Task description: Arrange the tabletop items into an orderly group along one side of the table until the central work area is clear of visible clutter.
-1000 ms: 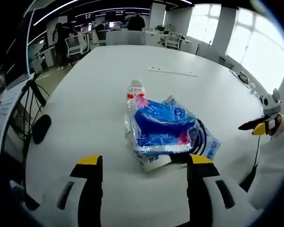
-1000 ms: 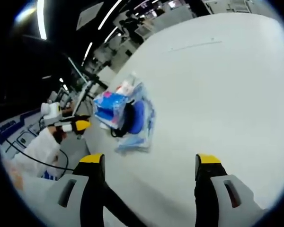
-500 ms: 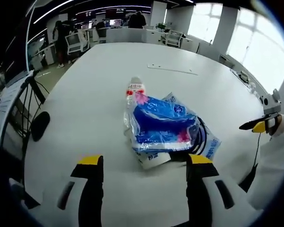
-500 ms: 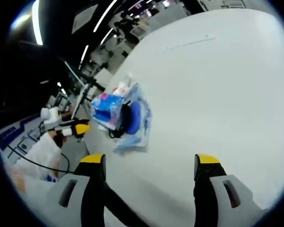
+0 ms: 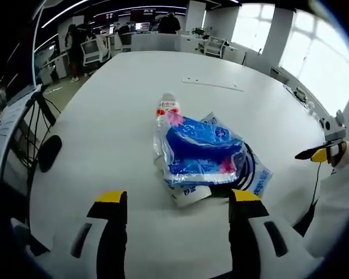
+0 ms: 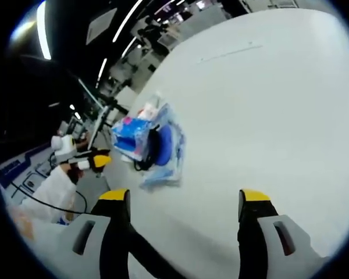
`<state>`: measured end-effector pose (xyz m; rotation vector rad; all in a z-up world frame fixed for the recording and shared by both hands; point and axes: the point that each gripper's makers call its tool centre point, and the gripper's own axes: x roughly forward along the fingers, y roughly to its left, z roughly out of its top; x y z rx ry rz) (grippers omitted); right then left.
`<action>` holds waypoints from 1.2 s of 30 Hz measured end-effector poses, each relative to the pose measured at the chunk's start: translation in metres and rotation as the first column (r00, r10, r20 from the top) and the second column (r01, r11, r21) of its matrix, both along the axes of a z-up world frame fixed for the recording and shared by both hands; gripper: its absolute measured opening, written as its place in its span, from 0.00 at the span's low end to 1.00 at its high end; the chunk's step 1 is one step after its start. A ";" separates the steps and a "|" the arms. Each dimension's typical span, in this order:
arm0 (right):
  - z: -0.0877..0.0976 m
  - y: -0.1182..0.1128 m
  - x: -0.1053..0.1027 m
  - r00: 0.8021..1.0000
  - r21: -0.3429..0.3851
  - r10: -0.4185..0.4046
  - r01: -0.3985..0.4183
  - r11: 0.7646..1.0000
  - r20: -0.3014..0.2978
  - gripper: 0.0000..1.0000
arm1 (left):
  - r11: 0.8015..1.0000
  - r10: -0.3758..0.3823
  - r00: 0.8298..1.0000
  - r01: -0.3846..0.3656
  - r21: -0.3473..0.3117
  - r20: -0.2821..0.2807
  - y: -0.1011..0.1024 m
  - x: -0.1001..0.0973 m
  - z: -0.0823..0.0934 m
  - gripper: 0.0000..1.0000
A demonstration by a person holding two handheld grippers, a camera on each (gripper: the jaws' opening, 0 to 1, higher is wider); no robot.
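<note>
Near the table's [image 5: 104,116] front edge, bottle [image 5: 167,108] and blue packets [image 5: 200,152] lay already bunched together; both grippers [image 5: 177,200] [image 6: 186,197] hovered wide open, holding nothing.

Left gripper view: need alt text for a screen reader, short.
A pile of blue-and-clear plastic packages lies on a large white table, with a small red-labelled bottle at its far end and a black cable on its right. The open left gripper points at the pile, not touching it; the right gripper enters at the right edge.
</note>
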<state>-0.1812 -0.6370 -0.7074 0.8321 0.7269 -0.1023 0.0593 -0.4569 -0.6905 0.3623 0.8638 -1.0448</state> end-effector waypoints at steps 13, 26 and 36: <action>-0.002 0.013 0.003 1.000 0.025 0.019 -0.019 0.999 -0.004 0.73 | 1.000 0.010 1.000 -0.010 0.000 -0.008 0.006 0.000 -0.002 0.71; -0.002 0.025 0.006 0.998 0.032 0.059 -0.059 0.998 -0.012 0.71 | 1.000 0.022 1.000 -0.022 -0.005 -0.011 0.007 0.004 -0.002 0.69; 0.010 0.024 0.029 0.995 -0.001 0.100 -0.100 0.995 0.009 0.69 | 0.999 0.022 1.000 -0.022 -0.036 -0.002 -0.001 0.008 0.004 0.69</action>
